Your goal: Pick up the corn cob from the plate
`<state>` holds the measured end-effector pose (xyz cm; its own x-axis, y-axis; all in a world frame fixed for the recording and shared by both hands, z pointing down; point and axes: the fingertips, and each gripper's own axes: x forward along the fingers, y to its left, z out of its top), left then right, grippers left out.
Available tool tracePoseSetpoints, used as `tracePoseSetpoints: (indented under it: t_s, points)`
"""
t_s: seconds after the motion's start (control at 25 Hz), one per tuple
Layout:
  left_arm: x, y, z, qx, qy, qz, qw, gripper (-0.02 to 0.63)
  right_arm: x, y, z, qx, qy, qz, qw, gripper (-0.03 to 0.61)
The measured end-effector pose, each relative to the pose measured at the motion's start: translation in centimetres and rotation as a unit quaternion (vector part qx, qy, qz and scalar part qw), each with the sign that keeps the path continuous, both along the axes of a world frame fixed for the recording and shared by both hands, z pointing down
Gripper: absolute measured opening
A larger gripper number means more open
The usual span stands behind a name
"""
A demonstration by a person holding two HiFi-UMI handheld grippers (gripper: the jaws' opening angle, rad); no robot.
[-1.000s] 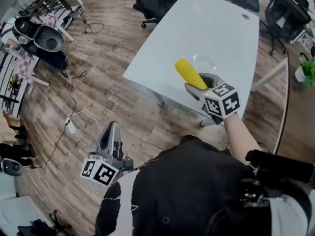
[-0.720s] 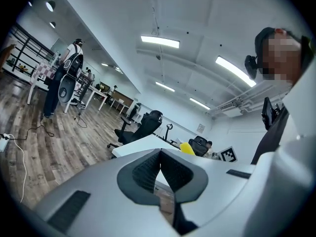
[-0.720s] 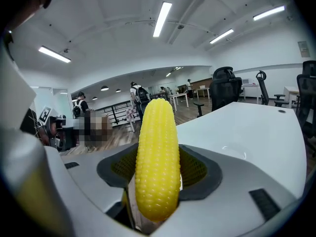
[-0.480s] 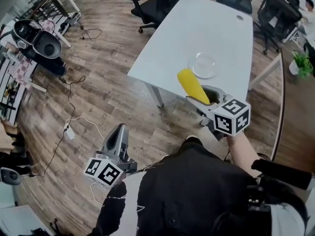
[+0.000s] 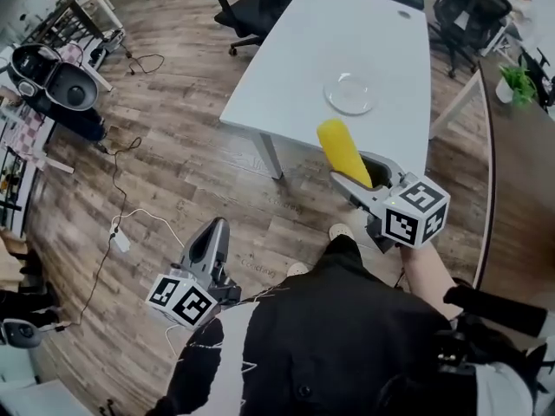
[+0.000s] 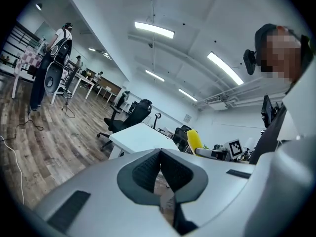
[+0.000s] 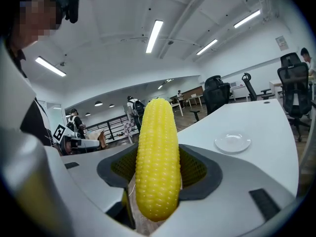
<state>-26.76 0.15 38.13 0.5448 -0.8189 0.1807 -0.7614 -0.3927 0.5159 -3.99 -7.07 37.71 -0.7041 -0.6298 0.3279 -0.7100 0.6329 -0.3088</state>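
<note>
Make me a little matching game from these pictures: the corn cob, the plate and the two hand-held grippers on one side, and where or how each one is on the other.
Things:
1. corn cob
2. plate
3. left gripper
4. right gripper

States:
A. shut, with nothing between its jaws
B. empty, lying on the white table
C. yellow, held up off the table
D. shut on something, jaws pressed against both its sides

Pairs: 1-C, 2-B, 3-A, 4-D.
</note>
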Motion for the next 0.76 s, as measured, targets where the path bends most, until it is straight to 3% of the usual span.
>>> tracePoseSetpoints:
  t_s: [0.76]
  points:
    - [1.1, 1.1, 1.4, -0.006, 0.028, 0.047, 0.9985, 0.012, 0.8, 5.2, 1.3, -0.014, 0.042, 0.027, 0.999, 0.247]
